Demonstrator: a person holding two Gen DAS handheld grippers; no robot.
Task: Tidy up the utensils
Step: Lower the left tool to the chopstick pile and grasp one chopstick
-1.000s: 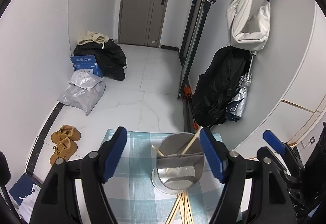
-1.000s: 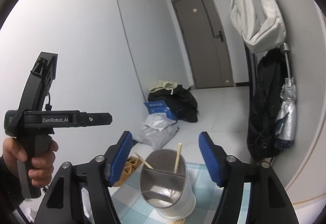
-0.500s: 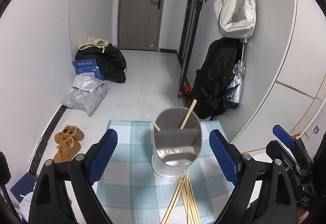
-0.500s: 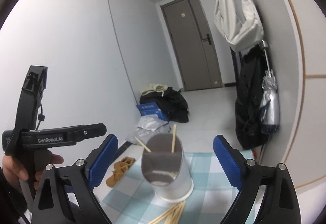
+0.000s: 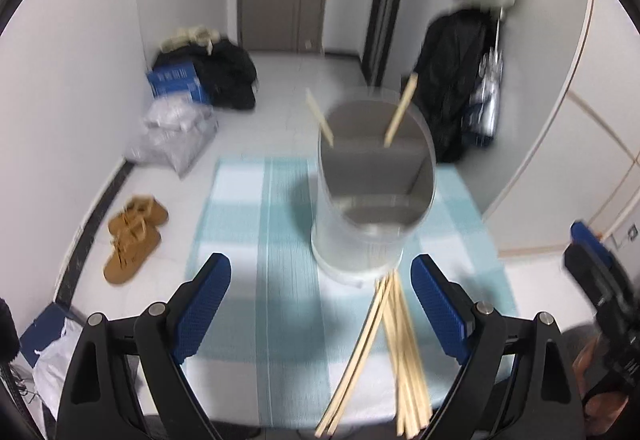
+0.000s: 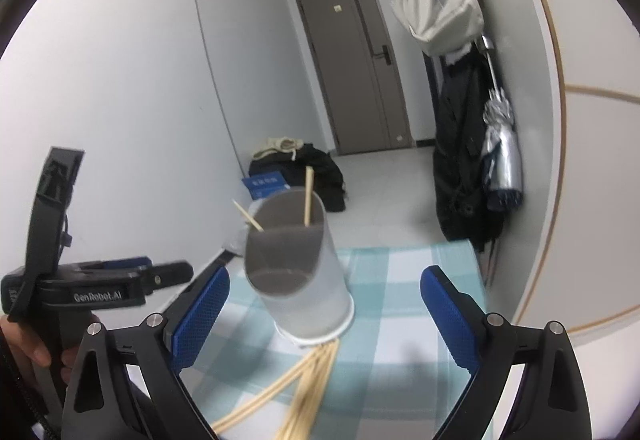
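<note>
The loose chopsticks [image 5: 384,352] lie on the bench [image 5: 248,240] right in front of the cup [image 5: 372,196], pointing at it. Left gripper [image 5: 320,304] and right gripper [image 6: 324,316] are both wide and empty; the chopsticks sit nearer the left gripper's right finger.

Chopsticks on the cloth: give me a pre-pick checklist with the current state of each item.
1. Left gripper open and empty: ok.
2. Right gripper open and empty: ok.
3. Loose chopsticks in the clear: ok, they lie bundled on the cloth in front of the holder, far ends at its base.
4. Holder upright: ok; two chopsticks already stand in its rear compartment.
5. Front compartment free: ok, nothing shows in it.
6. Single chopstick separable: cannot tell, the bundle overlaps and the picture is blurred.
</note>
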